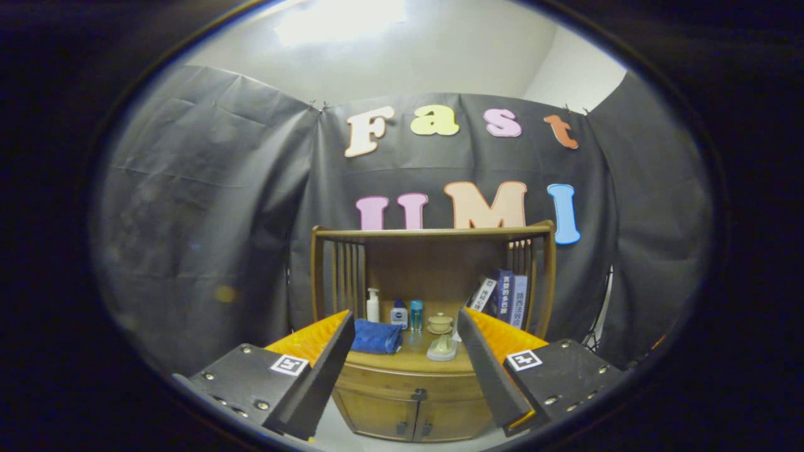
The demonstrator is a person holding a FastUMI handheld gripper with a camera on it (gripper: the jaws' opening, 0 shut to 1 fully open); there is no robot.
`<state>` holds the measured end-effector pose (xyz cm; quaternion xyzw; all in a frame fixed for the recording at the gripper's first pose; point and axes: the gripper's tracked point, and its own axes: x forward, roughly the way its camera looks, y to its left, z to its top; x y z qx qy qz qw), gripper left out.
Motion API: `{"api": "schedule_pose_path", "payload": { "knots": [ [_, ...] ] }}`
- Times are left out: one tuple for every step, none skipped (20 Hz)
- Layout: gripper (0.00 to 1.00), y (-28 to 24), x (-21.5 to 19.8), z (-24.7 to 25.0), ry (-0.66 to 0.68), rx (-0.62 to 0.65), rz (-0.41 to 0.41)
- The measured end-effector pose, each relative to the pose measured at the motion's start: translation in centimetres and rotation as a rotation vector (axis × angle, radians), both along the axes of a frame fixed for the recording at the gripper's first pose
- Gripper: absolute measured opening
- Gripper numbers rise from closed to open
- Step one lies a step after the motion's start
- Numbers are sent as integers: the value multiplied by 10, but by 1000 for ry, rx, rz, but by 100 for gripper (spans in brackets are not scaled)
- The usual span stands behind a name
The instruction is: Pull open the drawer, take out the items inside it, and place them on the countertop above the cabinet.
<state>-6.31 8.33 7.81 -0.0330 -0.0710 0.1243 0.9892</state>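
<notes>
A wooden cabinet (402,402) stands ahead against the booth's black cloth wall, with a railed shelf frame (433,233) rising above its countertop (408,361). Its drawer front (402,383) sits shut under the countertop, above two small doors (411,420). On the countertop lie a folded blue towel (375,336), a white pump bottle (373,306), a small blue jar (399,314), a teal bottle (416,314), a lidded pale cup (440,323) and a pale dish (443,348). My gripper (405,336) is open, well back from the cabinet, with nothing between its fingers.
Several books (505,298) lean at the right end of the countertop inside the frame. Black cloth hangs to the left and right of the cabinet. Pale floor (333,436) lies in front of it.
</notes>
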Motion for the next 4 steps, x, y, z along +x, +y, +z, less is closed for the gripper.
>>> {"api": "schedule_pose_path", "payload": {
  "knots": [
    [99, 5, -4, 1, -3, -7, 15],
    [99, 9, -9, 0, 1, -11, 28],
    [99, 11, -12, -2, 6, -13, 37],
    [99, 13, -14, -3, 9, -15, 46]
  ]
}}
